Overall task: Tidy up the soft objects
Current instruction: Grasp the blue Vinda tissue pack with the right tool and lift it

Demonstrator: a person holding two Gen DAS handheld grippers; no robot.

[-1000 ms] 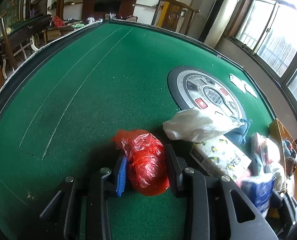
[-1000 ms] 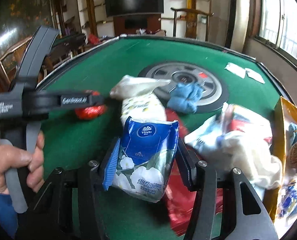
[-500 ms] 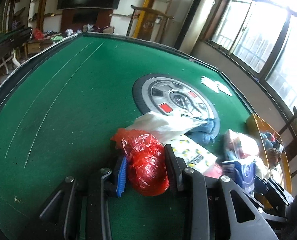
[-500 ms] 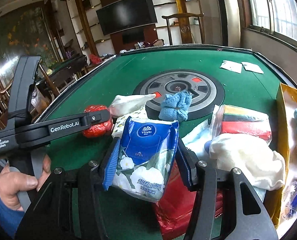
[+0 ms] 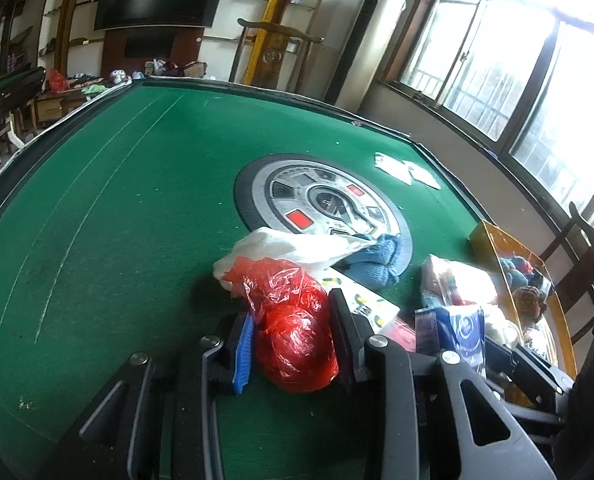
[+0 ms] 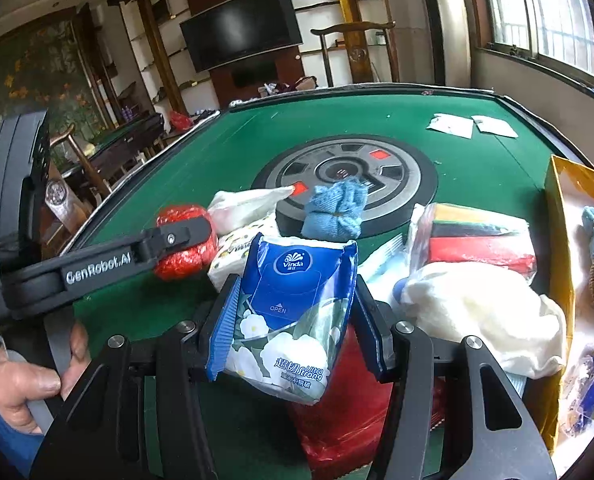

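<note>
Left gripper [image 5: 293,344] is clamped on a red plastic bag [image 5: 295,328], crumpled into a ball, just above the green table [image 5: 129,208]. Jaws narrow, pads pressing both sides of the bag. Right gripper [image 6: 293,328] has a blue Vinda tissue pack [image 6: 293,316] pinched btwn its jaws, mid-width, pack upright w/ its top poking past the fingertips. A hand [image 6: 25,380] grips the left tool's handle at the frame's lower left. Behind: white bag [image 6: 245,208], blue cloth [image 6: 335,210] lying on the round centre panel [image 6: 397,172], cream cloth [image 6: 485,316], all close together. Orange box [image 6: 557,216] at the table's right edge w/ plush toys inside.
</note>
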